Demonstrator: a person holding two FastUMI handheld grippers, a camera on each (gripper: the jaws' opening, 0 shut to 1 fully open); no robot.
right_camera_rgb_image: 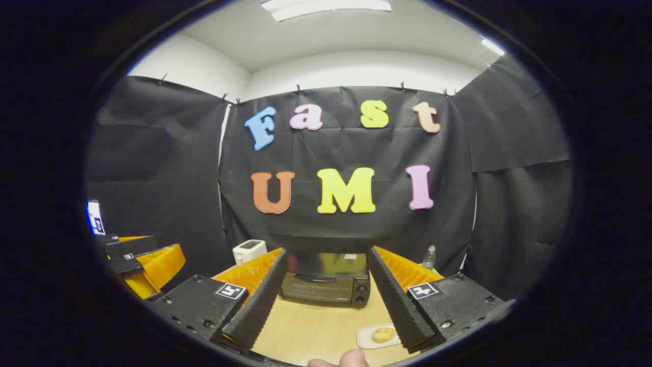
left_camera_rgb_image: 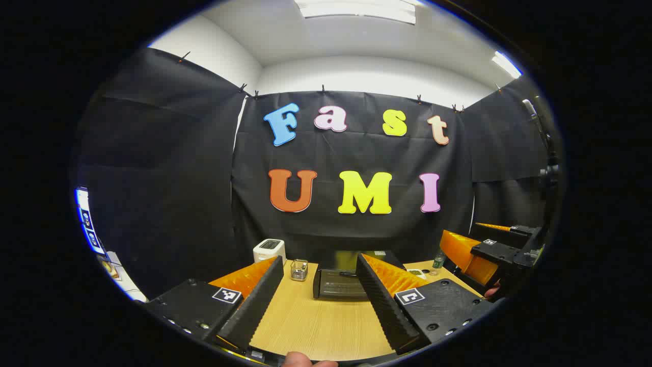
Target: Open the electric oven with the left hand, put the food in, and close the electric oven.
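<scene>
Black and closed, the electric oven (right_camera_rgb_image: pixel 326 279) is sitting on the wooden counter (right_camera_rgb_image: pixel 316 326) straight ahead of the right tongs (right_camera_rgb_image: pixel 326 298), whose fingers are gaping wide. Food on a small white plate (right_camera_rgb_image: pixel 378 336) is lying near their right finger. Left tongs (left_camera_rgb_image: pixel 318 293) are also spreading wide, holding nothing, with a white toaster (left_camera_rgb_image: pixel 269 250) beyond their left finger.

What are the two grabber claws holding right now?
Nothing. The left gripper and the right gripper are both open with only air between the fingers. The oven is shut, and the food sits on its plate.
</scene>
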